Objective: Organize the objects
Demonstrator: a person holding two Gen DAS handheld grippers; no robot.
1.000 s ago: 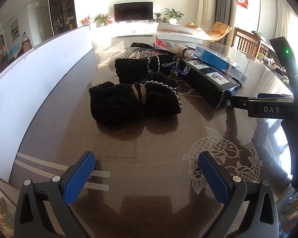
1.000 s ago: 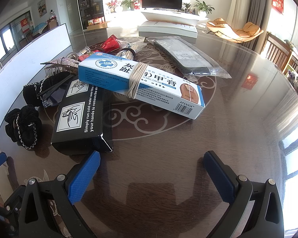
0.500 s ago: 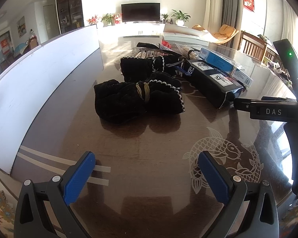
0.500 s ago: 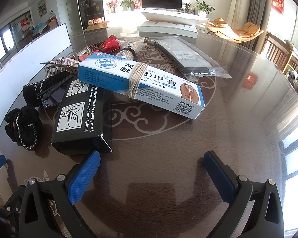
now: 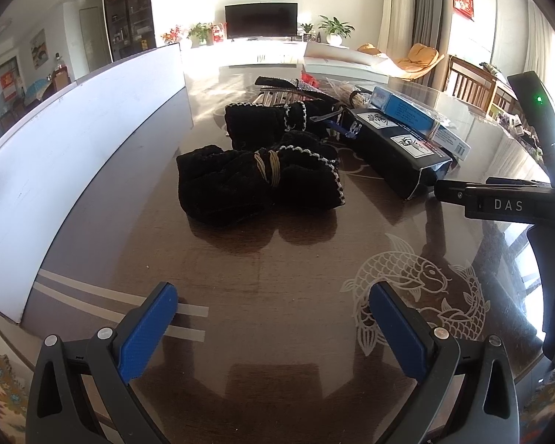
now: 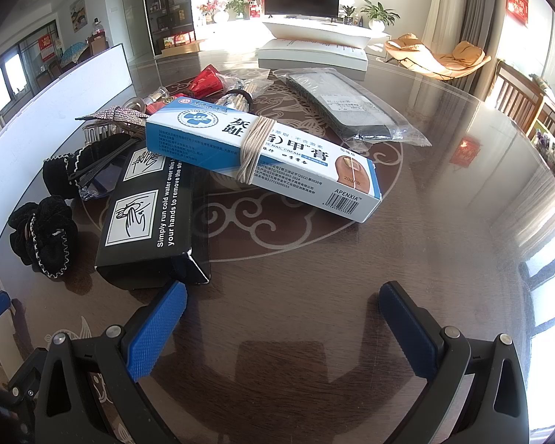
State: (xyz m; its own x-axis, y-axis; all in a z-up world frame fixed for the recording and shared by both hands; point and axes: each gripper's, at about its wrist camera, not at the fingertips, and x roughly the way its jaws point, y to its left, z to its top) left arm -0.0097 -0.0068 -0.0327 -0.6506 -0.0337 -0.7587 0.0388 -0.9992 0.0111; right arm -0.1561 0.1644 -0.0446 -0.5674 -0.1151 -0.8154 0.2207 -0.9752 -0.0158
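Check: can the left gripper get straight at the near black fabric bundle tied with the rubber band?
Probably yes. The left gripper is open and empty, and the black fabric bundle lies straight ahead with only bare table between. The black box and right gripper sit off to the right, clear of that line.

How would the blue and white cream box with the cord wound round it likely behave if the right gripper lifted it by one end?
The cream box is cardboard, so probably stiff and light. One end rests on the black box, so lifting may nudge that box. The cord looks tight, likely staying on.
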